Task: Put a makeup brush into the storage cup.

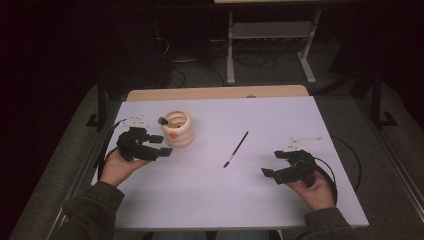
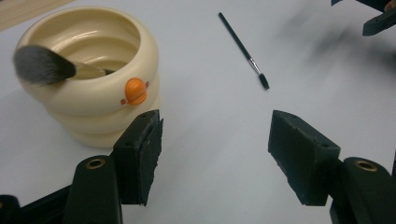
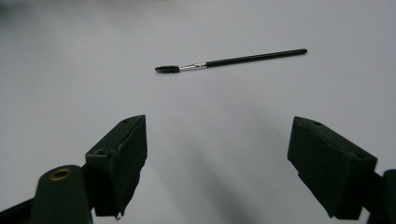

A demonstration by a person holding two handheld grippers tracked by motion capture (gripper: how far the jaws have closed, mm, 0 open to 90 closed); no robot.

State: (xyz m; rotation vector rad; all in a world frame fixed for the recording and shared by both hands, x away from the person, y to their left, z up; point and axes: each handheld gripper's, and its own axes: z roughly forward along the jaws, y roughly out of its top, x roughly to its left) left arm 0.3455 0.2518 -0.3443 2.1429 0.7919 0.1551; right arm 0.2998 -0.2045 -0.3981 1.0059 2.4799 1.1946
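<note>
Right now your left gripper (image 1: 161,146) sits at the left of the high view, jaws spread with nothing between them, just beside the cream cup (image 1: 177,129). In the left gripper view the cup (image 2: 88,74) fills the upper left, a small orange knob (image 2: 135,90) on its front, and one jaw stands close to its base; whether they touch, you cannot tell. A fluffy grey brush (image 2: 44,65) leans in the cup, its head over the rim.

Your right gripper (image 1: 271,164) is at the lower right of the high view, jaws also wide apart and holding nothing. The thin black wand (image 1: 236,149) lies flat on the white table (image 1: 280,120) near the middle of that view, between the two grippers and apart from both. In the right gripper view the wand (image 3: 231,61) lies across the upper middle, bristled tip to the left, well ahead of the jaws.
</note>
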